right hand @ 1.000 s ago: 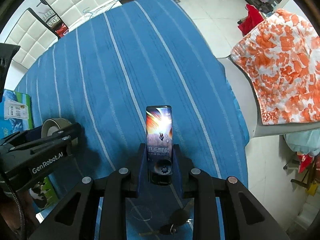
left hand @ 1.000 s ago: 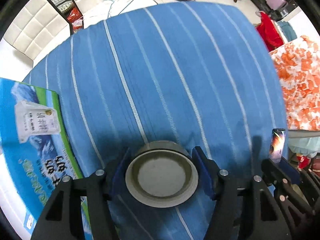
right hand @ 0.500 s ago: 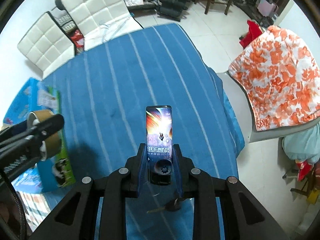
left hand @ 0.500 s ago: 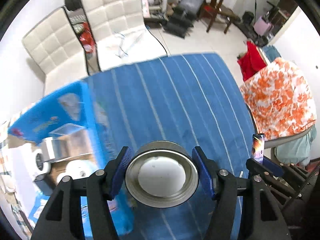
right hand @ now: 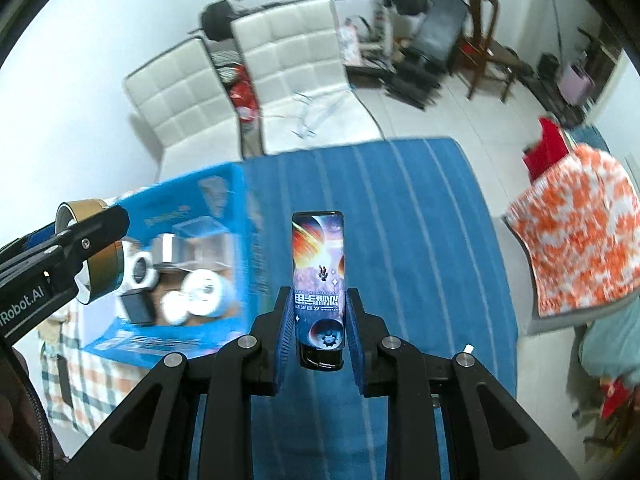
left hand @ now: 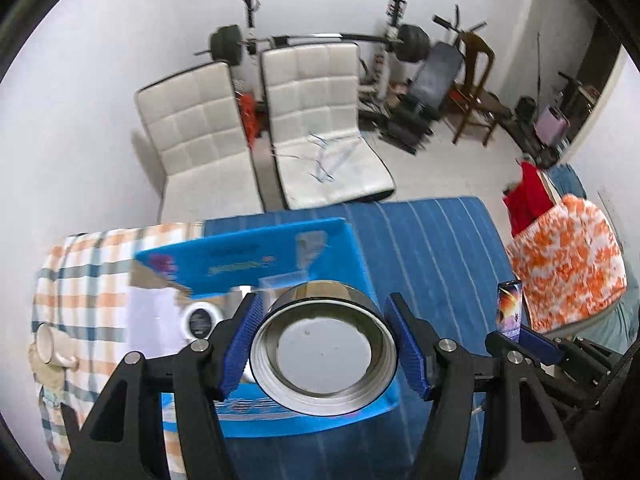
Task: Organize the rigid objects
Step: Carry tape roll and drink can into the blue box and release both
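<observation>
**Both tongs loaded and lifted over the box**

Your left tongs (left hand: 324, 344) are clamped on the round metal tin (left hand: 325, 350), its open mouth facing the camera and the blue pads touching it on either side. A second ago that tin sat low over the striped blue cloth; it now hangs above the open blue carton (left hand: 248, 264), just over the carton's near wall.

Your right tongs (right hand: 319, 320) grip the lower end of the tall slim box with the space print (right hand: 319, 264), which stands upright between the pads. Its place in the grip matches the earlier frames.

Beyond the tin, the carton's inside has come into view: white round containers (right hand: 204, 292) and a small dark box (right hand: 136, 308) lie in it. The carton sits at the left edge of the counter (right hand: 400, 220), partly over a checked cloth (left hand: 80, 264). A mug (left hand: 50, 346) lies on that cloth.

Both cameras have tilted up since a second ago. Two white chairs (left hand: 256, 128) and a barbell rack now show past the counter's far edge, and an orange-and-white cloth (right hand: 576, 232) lies to the right.
</observation>
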The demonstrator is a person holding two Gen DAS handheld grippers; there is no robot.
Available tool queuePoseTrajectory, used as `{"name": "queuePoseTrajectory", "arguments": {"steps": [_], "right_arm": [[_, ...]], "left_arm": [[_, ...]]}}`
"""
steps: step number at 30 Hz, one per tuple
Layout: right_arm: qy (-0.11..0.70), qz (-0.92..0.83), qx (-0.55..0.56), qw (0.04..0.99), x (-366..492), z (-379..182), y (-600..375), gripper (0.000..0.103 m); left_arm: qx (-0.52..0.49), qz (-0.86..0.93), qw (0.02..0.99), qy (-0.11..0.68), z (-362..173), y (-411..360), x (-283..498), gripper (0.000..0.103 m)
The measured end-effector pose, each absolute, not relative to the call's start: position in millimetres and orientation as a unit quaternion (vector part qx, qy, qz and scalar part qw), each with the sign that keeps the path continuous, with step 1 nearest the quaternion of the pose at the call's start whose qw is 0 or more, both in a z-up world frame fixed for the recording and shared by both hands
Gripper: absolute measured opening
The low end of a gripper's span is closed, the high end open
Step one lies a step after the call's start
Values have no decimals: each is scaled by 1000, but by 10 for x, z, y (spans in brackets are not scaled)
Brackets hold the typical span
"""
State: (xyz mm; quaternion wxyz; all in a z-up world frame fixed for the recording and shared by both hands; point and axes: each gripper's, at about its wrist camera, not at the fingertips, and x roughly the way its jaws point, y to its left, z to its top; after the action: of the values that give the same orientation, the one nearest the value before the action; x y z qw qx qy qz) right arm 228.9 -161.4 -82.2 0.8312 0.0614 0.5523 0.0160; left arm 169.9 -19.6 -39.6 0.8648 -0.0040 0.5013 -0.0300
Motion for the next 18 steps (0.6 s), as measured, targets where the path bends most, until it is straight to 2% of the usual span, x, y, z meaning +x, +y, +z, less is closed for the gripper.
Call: {"name": "queuePoseTrajectory", "arguments": {"steps": [5, 9, 18], "right_arm": [[541, 46, 45, 839, 2287, -631, -1127, 27], [549, 66, 39, 832, 2333, -670, -832, 27], [632, 88, 47, 769, 2679, -1687, -444, 27]], "left_arm": [[-25, -9, 870, 493, -279, 292, 1557, 61], [-75, -9, 858, 508, -411, 664, 1523, 61], [-141, -5, 790, 597, -1341, 1128, 1649, 61]]}}
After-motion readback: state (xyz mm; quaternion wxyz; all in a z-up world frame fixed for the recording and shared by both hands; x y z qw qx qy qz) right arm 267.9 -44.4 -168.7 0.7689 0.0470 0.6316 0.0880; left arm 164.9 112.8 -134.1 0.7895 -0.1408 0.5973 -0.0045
